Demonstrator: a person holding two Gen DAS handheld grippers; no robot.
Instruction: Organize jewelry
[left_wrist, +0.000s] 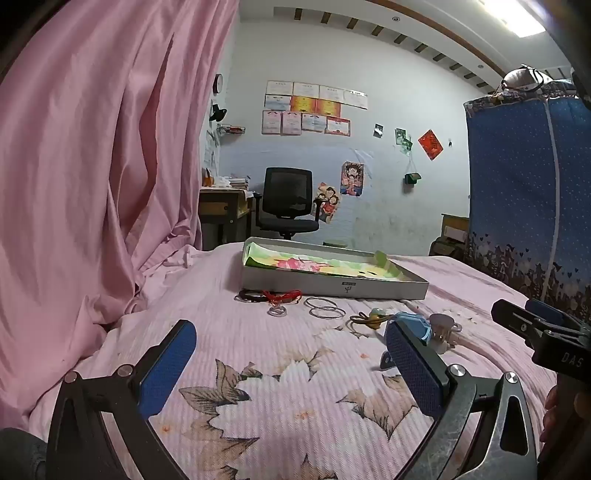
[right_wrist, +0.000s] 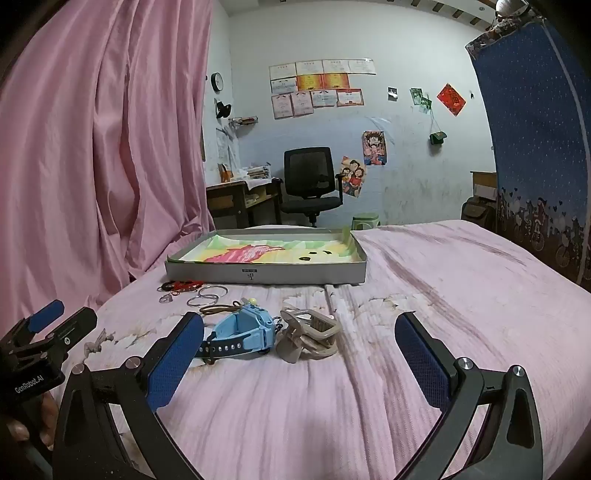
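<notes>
1. Both tools stood apart and held nothing: the left tool (left_wrist: 291, 354) and right tool (right_wrist: 299, 350) hovered low over the bed (right_wrist: 461, 295).
2. The jewelry lay loose on the bed in front of the gray box (right_wrist: 266, 275): blue watch (right_wrist: 247, 328), beige hair clip (right_wrist: 310, 334), silver bangles (right_wrist: 207, 293), red cord (right_wrist: 186, 284).
3. Judging by this, sorting had not begun; the box held no jewelry.
4. The next move likely called for closing on the watch, nearest the right tool.

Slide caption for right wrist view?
Open right gripper above blue watch and beige hair claw before gray tray.

pink curtain (left_wrist: 92, 166), office chair (left_wrist: 288, 201), pale wall (right_wrist: 406, 122)
</notes>
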